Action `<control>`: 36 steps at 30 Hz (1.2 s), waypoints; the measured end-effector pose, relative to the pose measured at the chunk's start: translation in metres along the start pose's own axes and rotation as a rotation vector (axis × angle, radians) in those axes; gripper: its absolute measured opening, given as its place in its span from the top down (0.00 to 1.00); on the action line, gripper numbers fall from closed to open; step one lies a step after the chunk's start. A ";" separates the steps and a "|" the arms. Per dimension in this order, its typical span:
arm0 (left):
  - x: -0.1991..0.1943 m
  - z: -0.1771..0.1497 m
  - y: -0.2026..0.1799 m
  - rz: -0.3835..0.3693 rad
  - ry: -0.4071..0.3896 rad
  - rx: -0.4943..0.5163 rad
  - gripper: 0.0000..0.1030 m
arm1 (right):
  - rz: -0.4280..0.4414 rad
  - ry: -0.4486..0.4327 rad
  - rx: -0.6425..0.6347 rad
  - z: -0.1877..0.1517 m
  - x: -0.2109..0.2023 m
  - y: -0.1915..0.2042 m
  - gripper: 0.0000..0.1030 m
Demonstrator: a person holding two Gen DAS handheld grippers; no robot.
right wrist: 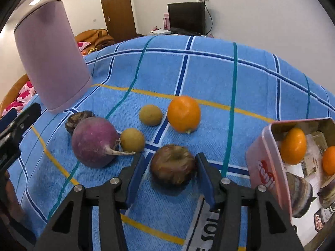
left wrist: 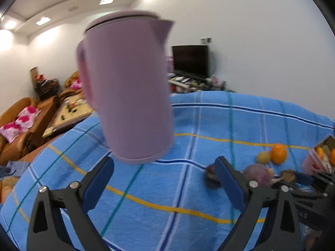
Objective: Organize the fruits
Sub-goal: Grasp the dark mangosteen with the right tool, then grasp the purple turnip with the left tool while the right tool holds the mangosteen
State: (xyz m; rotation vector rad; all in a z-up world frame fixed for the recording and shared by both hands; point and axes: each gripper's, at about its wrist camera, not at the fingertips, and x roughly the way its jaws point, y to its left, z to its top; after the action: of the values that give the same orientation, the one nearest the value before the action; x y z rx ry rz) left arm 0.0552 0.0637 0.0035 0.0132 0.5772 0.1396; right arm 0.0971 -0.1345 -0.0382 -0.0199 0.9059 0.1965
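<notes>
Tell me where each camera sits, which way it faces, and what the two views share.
Left wrist: sits behind the open left gripper, facing the pink kettle; nothing is held.
Right wrist: sits behind the right gripper, whose fingers flank a dark apple beside the tin box.
Shared: kettle, orange, blue checked cloth.

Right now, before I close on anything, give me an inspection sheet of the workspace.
Surface: blue plaid cloth, flat.
Job's things: wrinkled dark apple, orange, two small yellow-brown fruits, purple radish, dark fruit behind it; pink tin holds oranges and other produce.
Clutter: lilac kettle.
Grippers: right hand-held gripper open, straddling the apple; left hand-held gripper open, empty.
Cables: one behind the TV.
Surroundings: door, sofas.
</notes>
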 end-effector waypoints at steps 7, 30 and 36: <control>-0.004 -0.001 -0.021 -0.194 -0.006 0.063 0.05 | 0.016 -0.014 -0.022 -0.006 -0.008 0.002 0.59; 0.024 -0.017 -0.097 -0.330 0.203 0.254 0.33 | 0.067 -0.199 0.059 -0.040 -0.075 -0.033 0.59; 0.041 -0.015 -0.102 -0.314 0.259 0.248 0.33 | 0.083 -0.188 0.098 -0.039 -0.076 -0.044 0.59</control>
State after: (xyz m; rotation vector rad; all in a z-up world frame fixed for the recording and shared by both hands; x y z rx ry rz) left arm 0.0941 -0.0325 -0.0365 0.1465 0.8443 -0.2402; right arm 0.0289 -0.1939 -0.0057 0.1259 0.7282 0.2267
